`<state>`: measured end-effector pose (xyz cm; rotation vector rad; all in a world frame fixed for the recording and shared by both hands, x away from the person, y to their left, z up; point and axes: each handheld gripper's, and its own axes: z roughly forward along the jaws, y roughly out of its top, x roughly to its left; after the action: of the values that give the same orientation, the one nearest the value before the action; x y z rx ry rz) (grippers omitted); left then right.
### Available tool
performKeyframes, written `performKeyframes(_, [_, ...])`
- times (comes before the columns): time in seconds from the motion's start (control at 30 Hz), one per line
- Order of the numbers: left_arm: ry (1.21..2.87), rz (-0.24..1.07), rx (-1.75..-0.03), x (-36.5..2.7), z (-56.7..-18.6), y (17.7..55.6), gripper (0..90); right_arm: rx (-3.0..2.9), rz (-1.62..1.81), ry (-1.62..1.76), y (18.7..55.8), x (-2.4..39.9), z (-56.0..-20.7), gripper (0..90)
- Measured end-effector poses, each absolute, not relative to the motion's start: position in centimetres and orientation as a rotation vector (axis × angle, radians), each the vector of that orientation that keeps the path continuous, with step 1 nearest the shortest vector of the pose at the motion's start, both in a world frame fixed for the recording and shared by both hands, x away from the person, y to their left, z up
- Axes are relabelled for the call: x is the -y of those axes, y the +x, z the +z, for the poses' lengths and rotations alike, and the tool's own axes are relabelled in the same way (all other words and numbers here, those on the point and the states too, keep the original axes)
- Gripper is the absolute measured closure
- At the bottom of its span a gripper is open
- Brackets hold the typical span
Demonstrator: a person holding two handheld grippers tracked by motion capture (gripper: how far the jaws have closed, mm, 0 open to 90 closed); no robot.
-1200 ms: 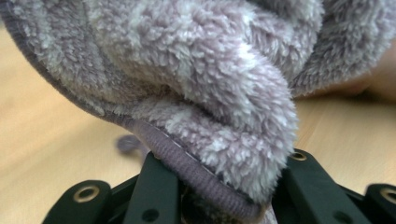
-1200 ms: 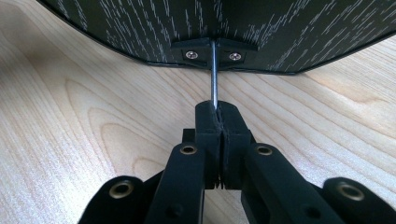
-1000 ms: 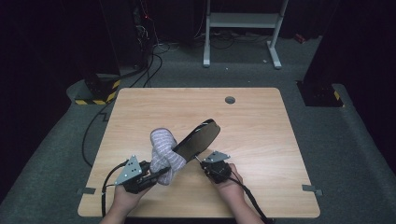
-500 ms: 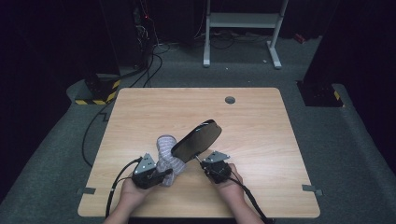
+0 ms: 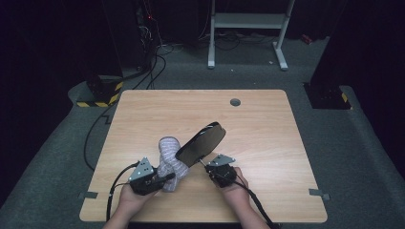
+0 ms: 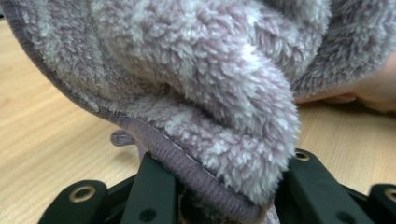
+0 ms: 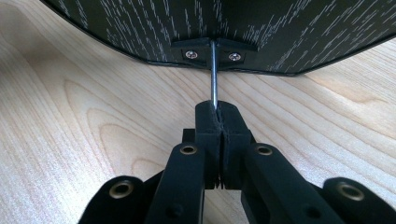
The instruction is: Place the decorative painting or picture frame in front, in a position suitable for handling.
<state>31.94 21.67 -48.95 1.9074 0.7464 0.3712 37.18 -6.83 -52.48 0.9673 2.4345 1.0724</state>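
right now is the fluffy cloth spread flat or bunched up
Bunched up: the fluffy purple cloth stands in a folded heap, pinched by the left gripper, beside the dark oval mirror.

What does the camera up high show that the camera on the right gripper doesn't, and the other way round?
The high view takes in the whole table, the fluffy cloth in the left gripper, both hands, and the floor and metal stand behind. The right gripper view gets close enough to show two screws on a small bracket and the thin metal rod running from it into the shut jaws of the right gripper, plus a fine white grain on the dark oval board. Both show that board, the right gripper holding it, and the wooden tabletop.
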Motion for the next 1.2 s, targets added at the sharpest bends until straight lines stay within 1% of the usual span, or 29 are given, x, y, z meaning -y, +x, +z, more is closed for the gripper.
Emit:
performKeyframes(0.17, [2.008, 0.367, -0.809, -21.0, -50.0, 32.8, 67.7, -2.435, 1.073, 0.969, 37.2, 6.8, -52.5, 88.3])
performKeyframes(0.23, [2.034, 0.368, -0.822, -21.0, -50.2, 32.9, 64.7, -2.435, 1.073, 0.968, 37.2, 6.8, -52.5, 88.3])
performKeyframes(0.27, [2.033, 0.375, -0.815, -21.1, -50.1, 32.9, 61.6, -2.435, 1.074, 0.969, 37.2, 6.8, -52.5, 88.3])
performKeyframes(0.37, [2.02, 0.389, -0.79, -21.6, -49.9, 32.6, 45.0, -2.435, 1.075, 0.969, 37.2, 6.9, -52.5, 88.2])
performKeyframes(0.4, [2.009, 0.393, -0.787, -21.8, -49.8, 32.5, 41.1, -2.435, 1.074, 0.966, 37.2, 6.9, -52.5, 88.2])
performKeyframes(0.47, [1.965, 0.379, -0.789, -22.2, -49.5, 32.4, 35.2, -2.435, 1.075, 0.969, 37.2, 6.9, -52.5, 88.2])
performKeyframes(0.57, [1.938, 0.398, -0.789, -22.7, -49.1, 31.6, 29.0, -2.436, 1.075, 0.97, 37.2, 6.8, -52.5, 88.2])
performKeyframes(0.77, [1.889, 0.416, -0.84, -24.1, -49.1, 30.3, 24.8, -2.436, 1.074, 0.966, 37.2, 6.9, -52.5, 88.2])
performKeyframes(0.87, [1.856, 0.409, -0.852, -24.9, -49.0, 29.9, 25.5, -2.432, 1.071, 0.968, 37.2, 6.8, -52.5, 88.2])
performKeyframes(1.03, [1.87, 0.373, -0.904, -26.7, -49.5, 29.1, 26.0, -2.434, 1.072, 0.967, 37.2, 6.8, -52.5, 88.2])
performKeyframes(1.13, [1.888, 0.391, -0.927, -27.2, -49.8, 28.9, 25.1, -2.436, 1.072, 0.966, 37.2, 6.8, -52.5, 88.2])
performKeyframes(1.2, [1.889, 0.376, -0.949, -27.7, -49.9, 29.0, 24.2, -2.436, 1.073, 0.966, 37.2, 6.8, -52.5, 88.2])
